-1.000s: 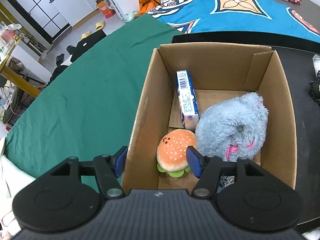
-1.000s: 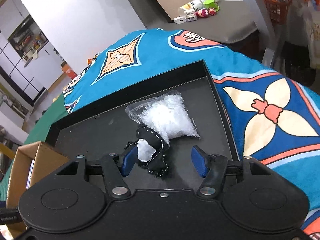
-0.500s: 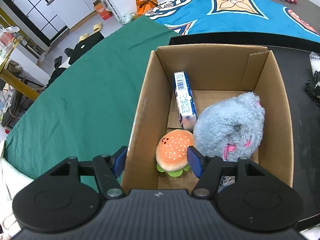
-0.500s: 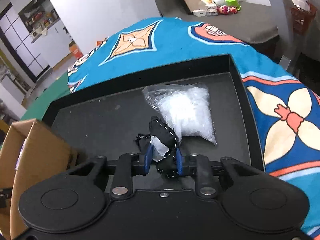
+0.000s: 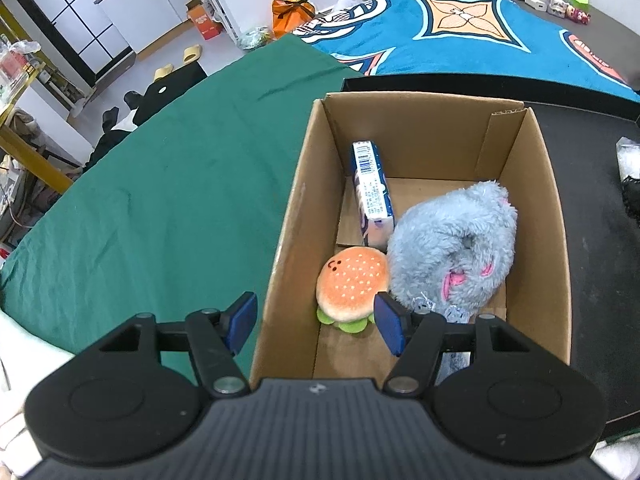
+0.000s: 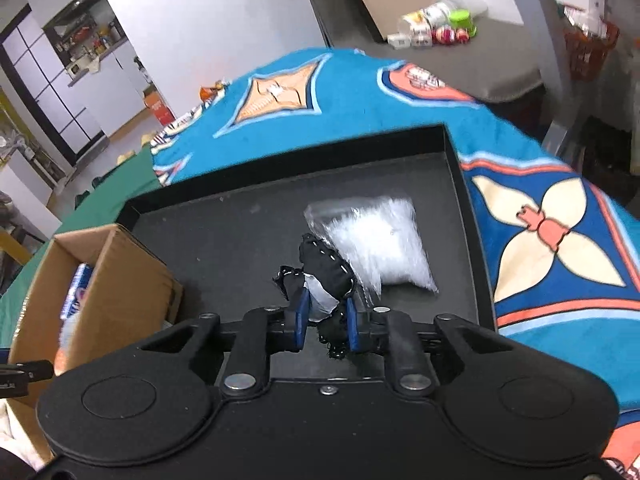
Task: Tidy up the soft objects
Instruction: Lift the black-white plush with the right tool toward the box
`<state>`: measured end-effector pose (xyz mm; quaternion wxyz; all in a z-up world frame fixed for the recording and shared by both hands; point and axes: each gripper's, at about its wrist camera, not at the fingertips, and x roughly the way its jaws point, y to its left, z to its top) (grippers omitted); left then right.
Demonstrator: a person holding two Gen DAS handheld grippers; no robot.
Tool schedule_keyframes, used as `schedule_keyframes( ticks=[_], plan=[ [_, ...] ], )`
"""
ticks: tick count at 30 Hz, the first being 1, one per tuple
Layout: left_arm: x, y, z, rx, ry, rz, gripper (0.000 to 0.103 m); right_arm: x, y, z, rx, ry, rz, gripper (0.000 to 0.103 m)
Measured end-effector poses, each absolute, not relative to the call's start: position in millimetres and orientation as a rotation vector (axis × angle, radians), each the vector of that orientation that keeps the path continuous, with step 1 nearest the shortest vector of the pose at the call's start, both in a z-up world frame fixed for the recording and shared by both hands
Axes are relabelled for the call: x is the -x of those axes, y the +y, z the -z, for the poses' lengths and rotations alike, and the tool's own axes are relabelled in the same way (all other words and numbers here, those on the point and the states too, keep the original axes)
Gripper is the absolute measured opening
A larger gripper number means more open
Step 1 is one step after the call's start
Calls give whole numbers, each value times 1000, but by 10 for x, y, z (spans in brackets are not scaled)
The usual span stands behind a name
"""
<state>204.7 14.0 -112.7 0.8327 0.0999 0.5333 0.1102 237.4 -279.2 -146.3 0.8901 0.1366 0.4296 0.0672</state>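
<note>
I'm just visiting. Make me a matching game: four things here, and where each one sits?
Things:
1. burger plush
2. clear plastic bag
3. black fabric toy
4. blue carton

Places:
A. between the right tongs' pads
B. lying on the black tray
C. leaning at the cardboard box's left wall
D. box floor, beside the grey plush

Pairs: 1-D, 2-B, 3-A, 4-C

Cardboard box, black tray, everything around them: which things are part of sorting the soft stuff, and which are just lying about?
Part of the job:
cardboard box
burger plush
grey fluffy plush
black fabric piece in the right claw
clear plastic bag
black tray

Lying about:
slippers
orange bag
bottles
</note>
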Motion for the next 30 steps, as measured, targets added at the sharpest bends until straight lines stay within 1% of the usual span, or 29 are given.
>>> schedule_keyframes(
  ticks=[17, 30],
  plan=[
    [-1881, 384, 1074, -135, 1112, -226, 63, -2013, -2692, 1188, -294, 845, -156, 20],
    [-1778, 527, 1073, -70, 1084, -194, 63, -1909, -2267, 940, -273, 834, -250, 20]
  ],
)
